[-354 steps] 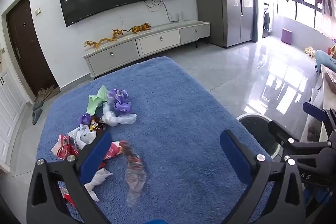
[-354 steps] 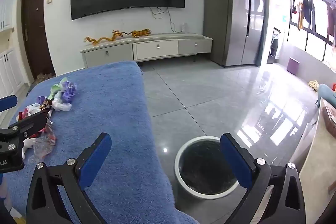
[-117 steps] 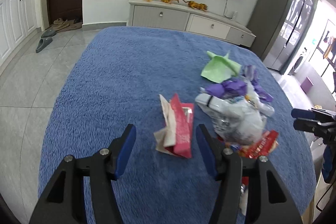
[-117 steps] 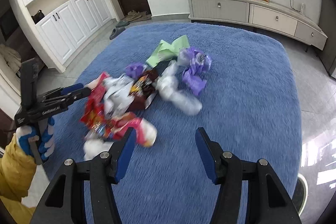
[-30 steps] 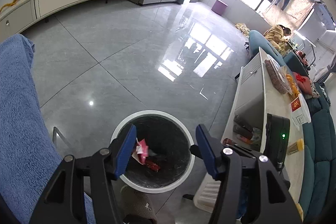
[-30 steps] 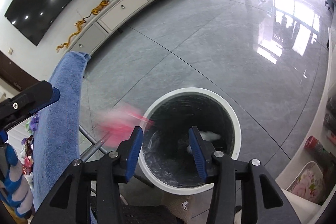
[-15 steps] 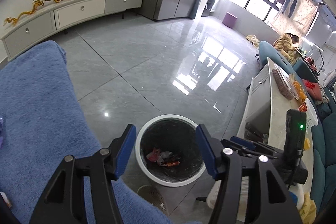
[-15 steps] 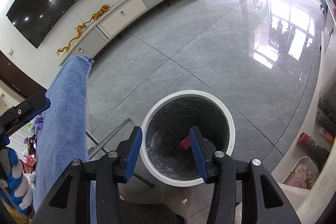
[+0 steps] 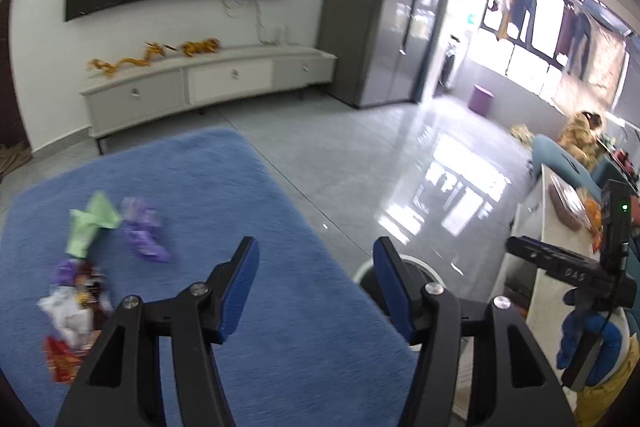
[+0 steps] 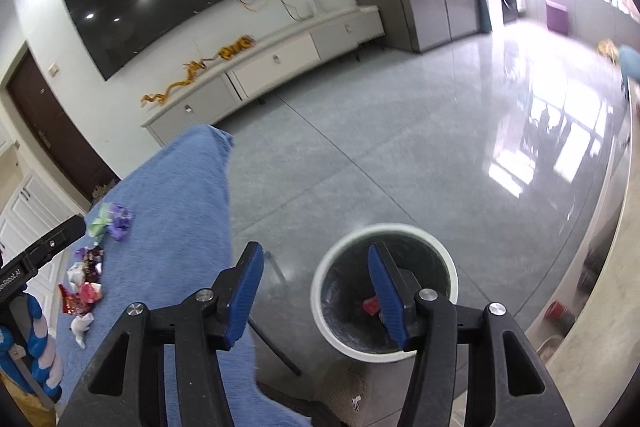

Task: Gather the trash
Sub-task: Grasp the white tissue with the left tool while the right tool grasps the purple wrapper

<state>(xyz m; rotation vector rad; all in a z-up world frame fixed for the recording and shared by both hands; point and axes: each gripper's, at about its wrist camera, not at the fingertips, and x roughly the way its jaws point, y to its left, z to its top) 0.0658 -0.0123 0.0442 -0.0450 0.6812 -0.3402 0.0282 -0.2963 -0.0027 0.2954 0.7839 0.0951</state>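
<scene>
Over the right part of the blue blanket [image 9: 224, 195], my left gripper [image 9: 316, 287] is open with nothing between its fingers. Loose trash lies on the blanket's left side: a green wrapper [image 9: 92, 223], a purple wrapper [image 9: 142, 233], and a mixed pile [image 9: 72, 303] with a red wrapper [image 9: 60, 363]. My right gripper [image 10: 316, 287] hangs above the white-rimmed bin [image 10: 400, 227]. Its jaws are opening and hold nothing. A red wrapper [image 10: 371, 305] lies inside the bin. The same trash pile [image 10: 88, 267] shows at far left in the right wrist view.
The bin stands on a glossy grey tiled floor [image 10: 400, 147] beside the blanket's edge. A TV cabinet [image 9: 208, 83] and a tall grey cupboard [image 9: 380, 19] line the far wall. A pale counter [image 9: 552, 227] runs along the right. A blue-gloved hand [image 9: 584, 343] carries the right gripper.
The left view has swung from the bin up to the blanket and its trash. The right gripper has risen above the bin, its jaws have widened, and the blurred red wrapper now lies inside.
</scene>
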